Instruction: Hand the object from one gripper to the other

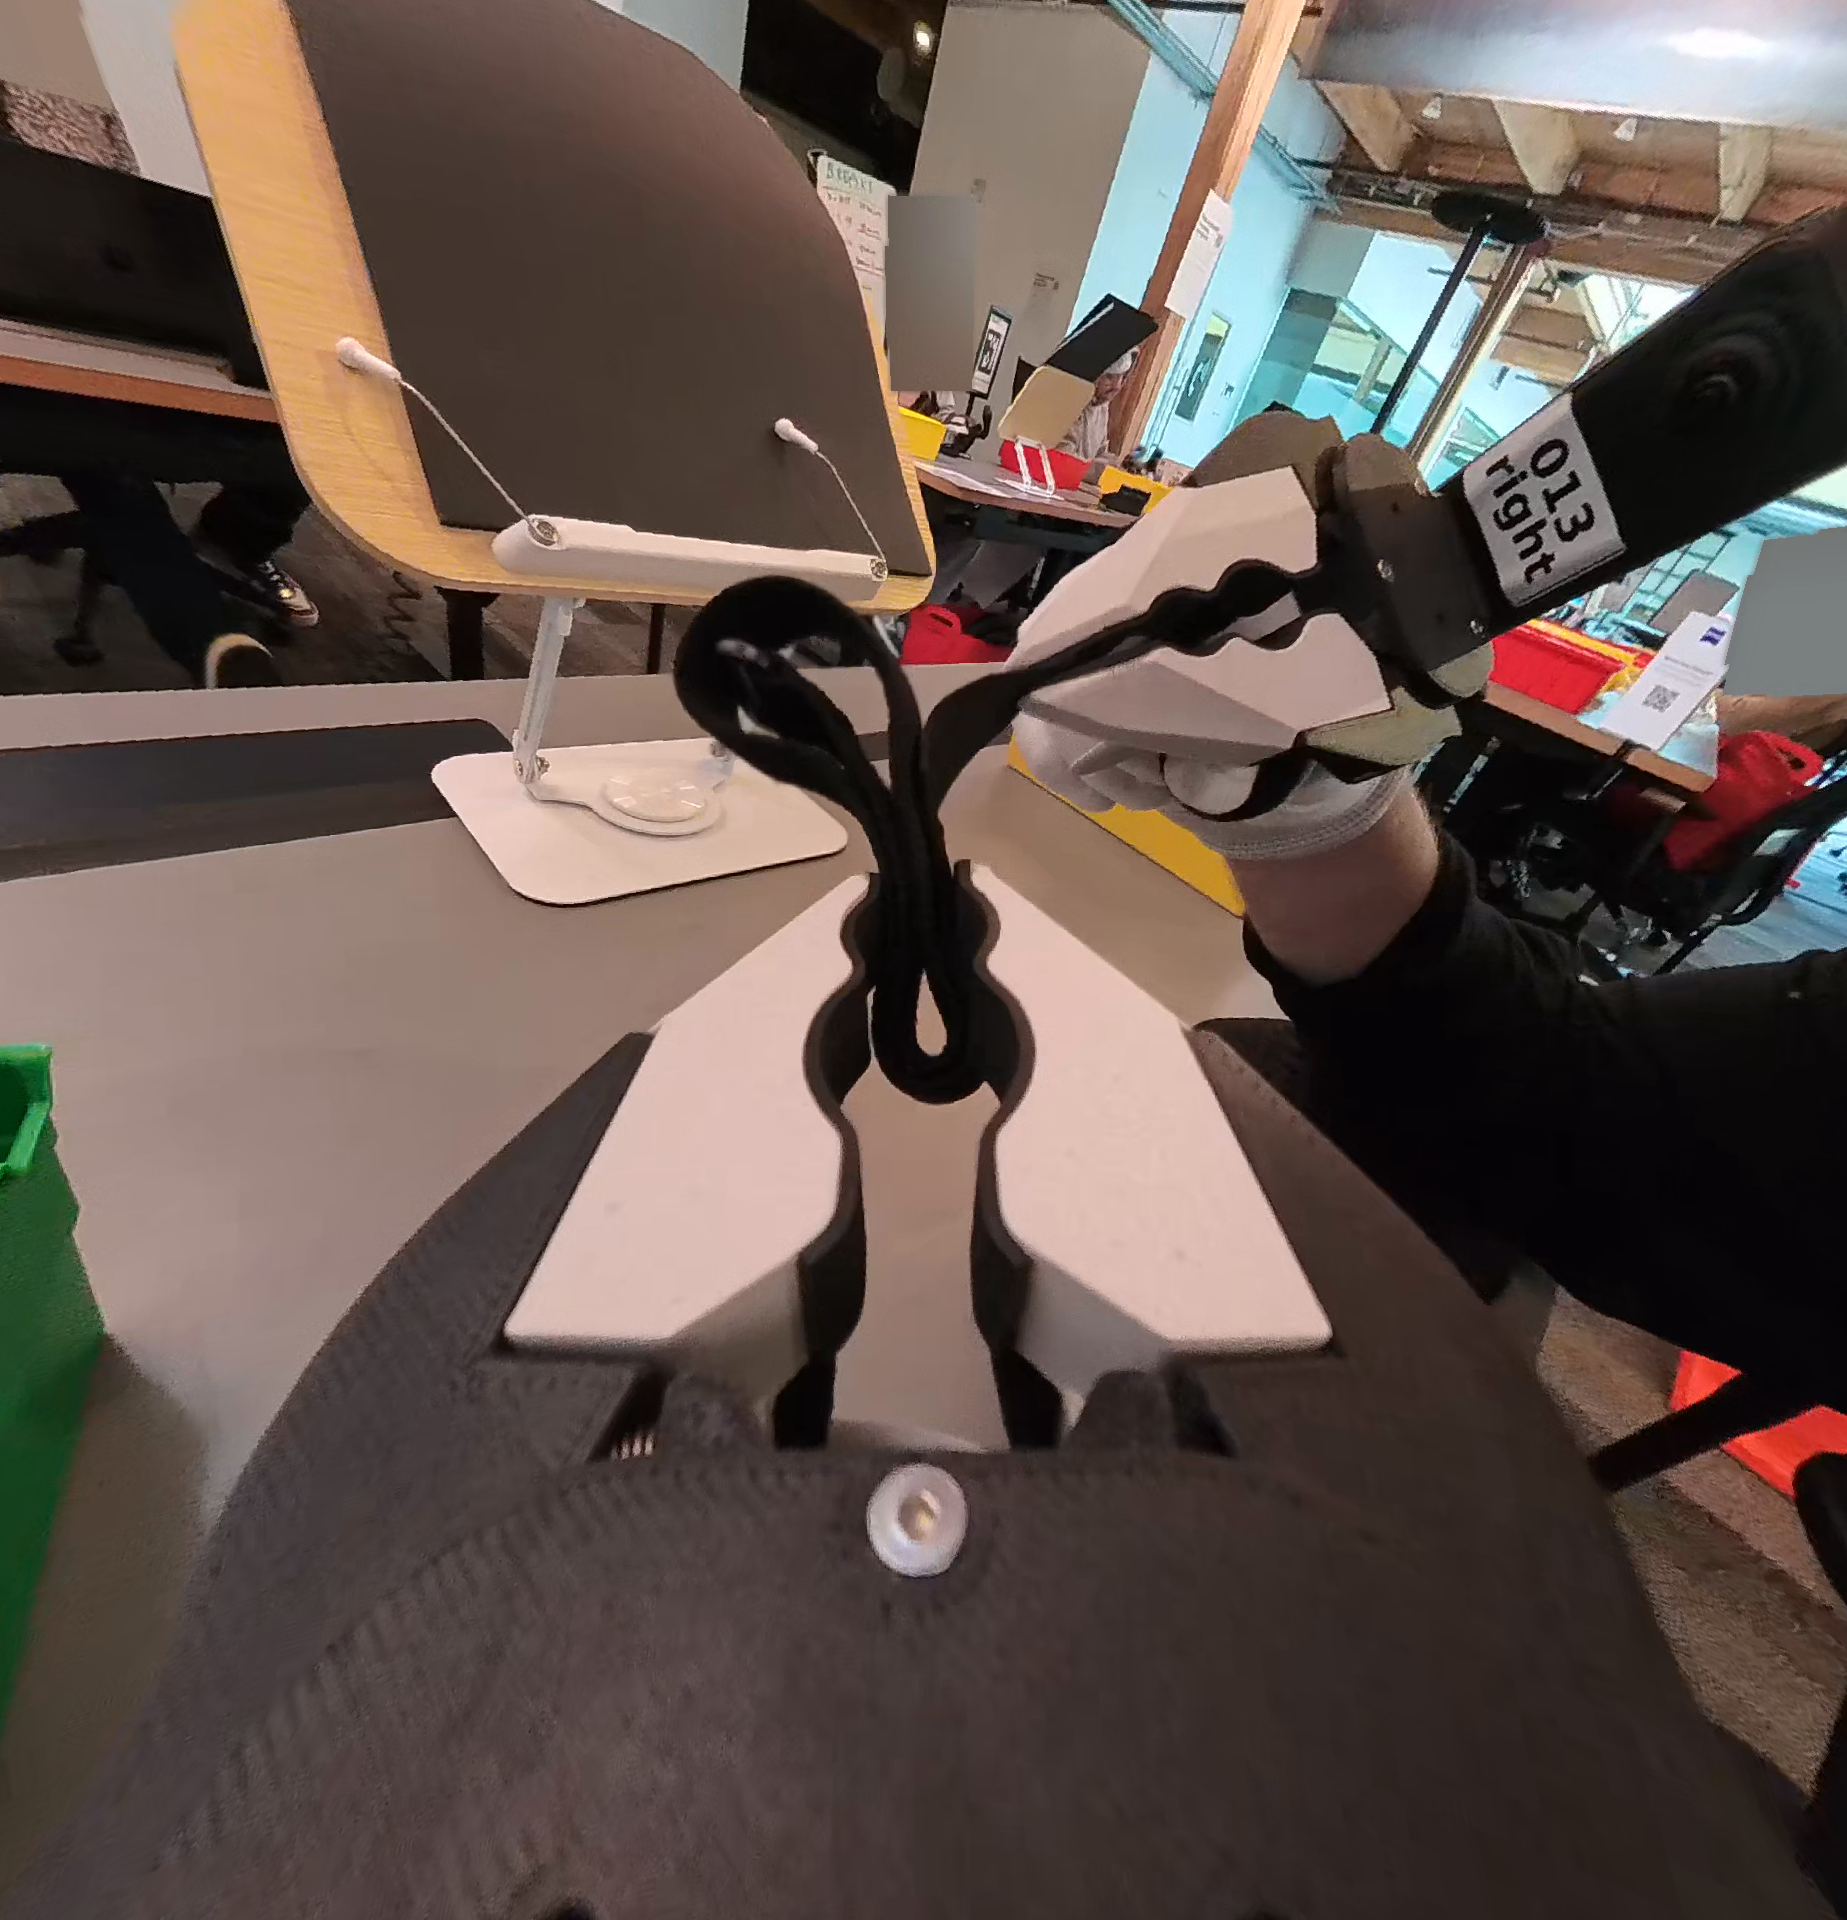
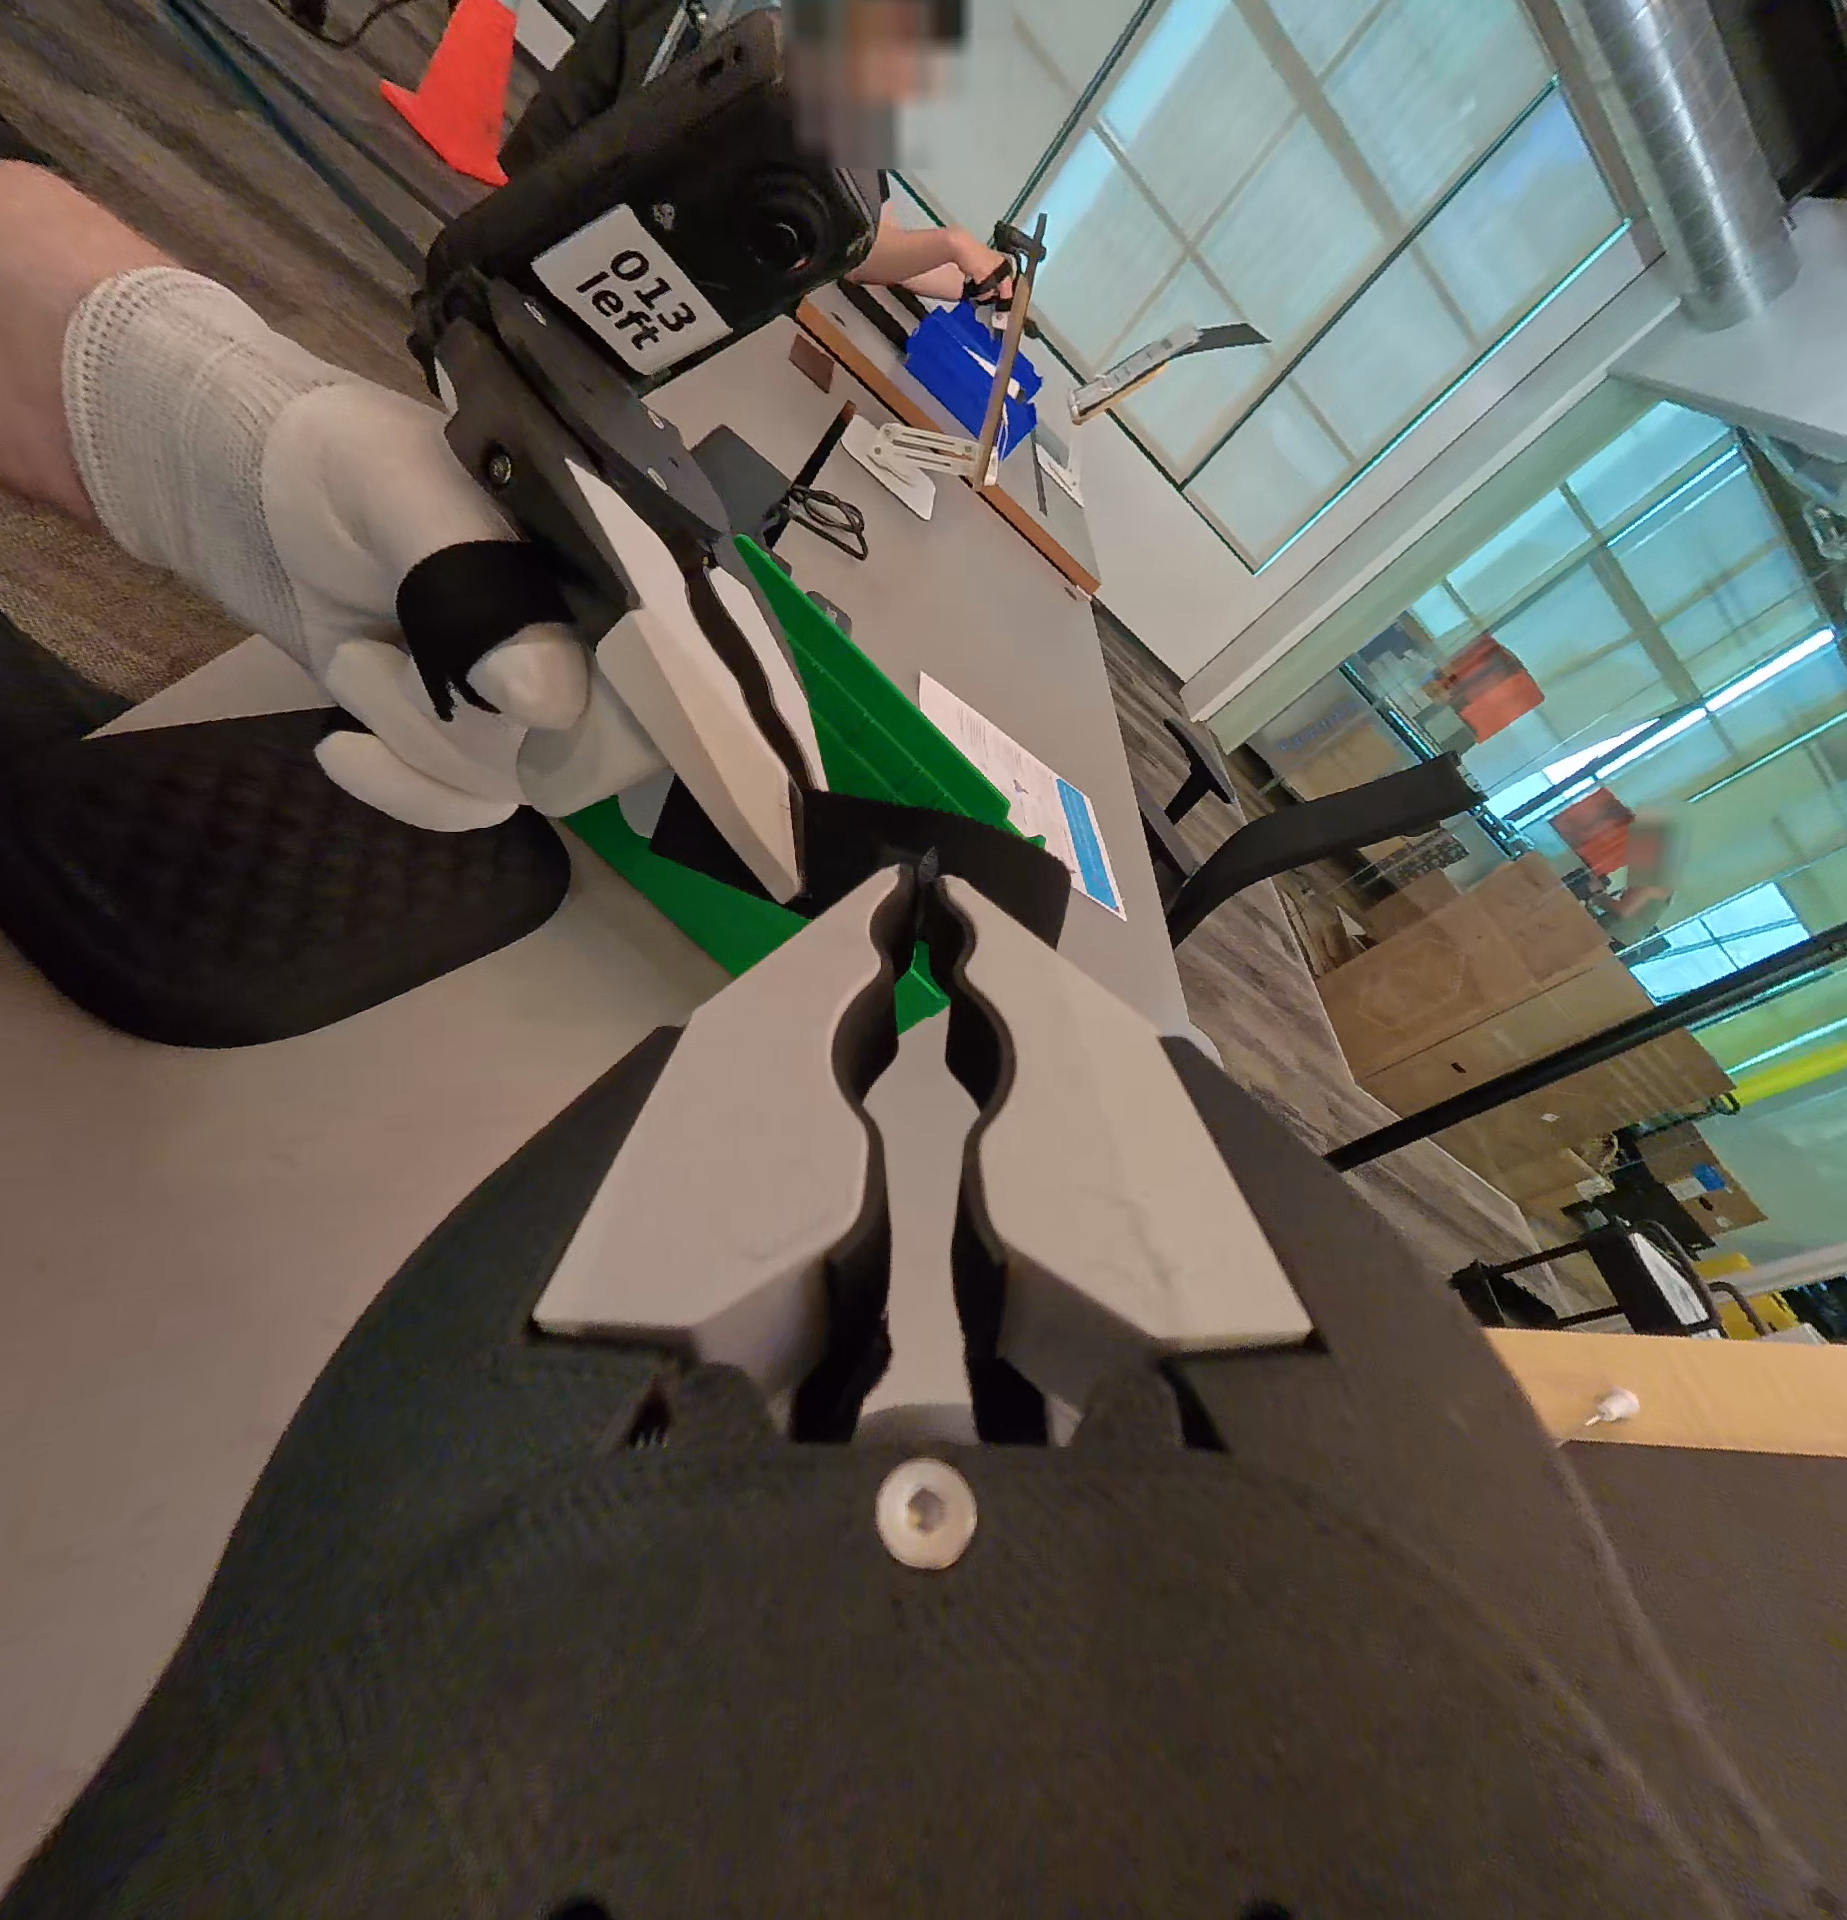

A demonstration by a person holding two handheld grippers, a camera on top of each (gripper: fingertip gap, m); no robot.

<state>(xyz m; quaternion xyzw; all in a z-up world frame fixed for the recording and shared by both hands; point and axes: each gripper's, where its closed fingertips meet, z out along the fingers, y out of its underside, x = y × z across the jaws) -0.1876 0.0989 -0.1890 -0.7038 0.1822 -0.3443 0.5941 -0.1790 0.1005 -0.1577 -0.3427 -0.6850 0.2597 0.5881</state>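
Note:
The object is a black fabric strap (image 1: 784, 665) with thin looped cords. In the left wrist view my left gripper (image 1: 914, 888) is shut on the strap's lower loops, which bunch between its white fingers. My right gripper (image 1: 1028, 675) comes in from the right, held by a white-gloved hand (image 1: 1241, 800), and is shut on the strap's other end. In the right wrist view my right gripper (image 2: 919, 873) pinches the black strap (image 2: 1002, 868) at its tips. The left gripper (image 2: 794, 847) sits just above and to the left, also on the strap. Both hold it above the grey table (image 1: 275, 987).
A wooden book stand (image 1: 586, 312) on a white base (image 1: 638, 821) stands behind the strap. A green bin (image 1: 15, 1299) is at the left edge and also shows in the right wrist view (image 2: 857, 727). A yellow box (image 1: 1137, 831) lies to the right. A sheet of paper (image 2: 1033, 800) lies on the table. The grippers are tip to tip, or close to it.

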